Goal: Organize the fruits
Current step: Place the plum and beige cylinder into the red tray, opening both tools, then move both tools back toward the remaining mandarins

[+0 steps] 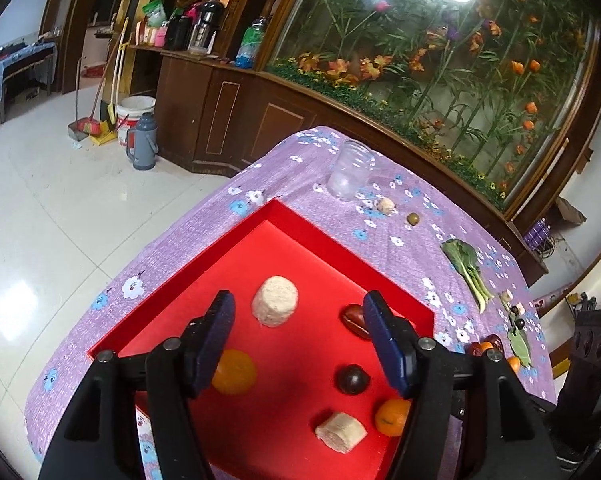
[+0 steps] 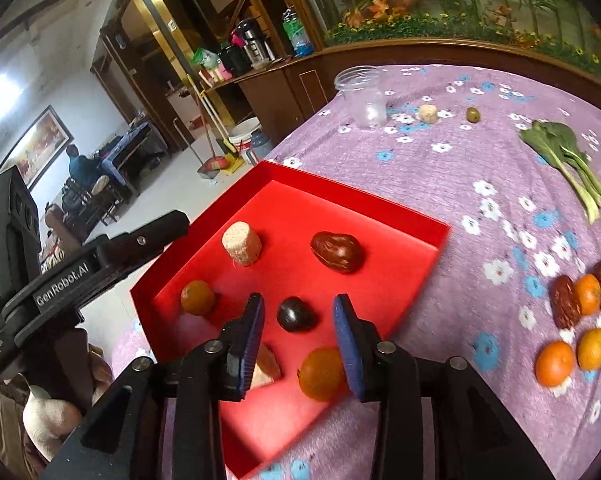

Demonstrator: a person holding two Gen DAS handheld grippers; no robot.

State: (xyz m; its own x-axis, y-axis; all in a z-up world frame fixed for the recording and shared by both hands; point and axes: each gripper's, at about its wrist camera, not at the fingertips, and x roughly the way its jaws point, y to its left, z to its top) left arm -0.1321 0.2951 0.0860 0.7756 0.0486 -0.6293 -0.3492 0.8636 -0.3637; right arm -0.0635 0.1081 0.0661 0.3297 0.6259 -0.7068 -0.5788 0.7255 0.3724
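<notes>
Beyond tray's (image 2: 440,240) right edge, on tablecloth (image 2: 460,184), loose oranges (image 2: 555,362) and dates (image 2: 565,296) lay nearer right gripper (image 2: 298,340) (jaws spread, empty); left gripper (image 1: 300,340) spread, empty, above tray floor.

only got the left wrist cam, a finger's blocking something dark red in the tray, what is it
Observer: A whole red date, lying loose on the floor of the red tray.
Operator: how many oranges still outside the tray
Observer: Three oranges, clustered with two dates to the right of the tray.
Operator: right tongs holding anything
Observer: No. The right tongs are open and empty; the dark round fruit shows between their fingers, untouched.
</notes>
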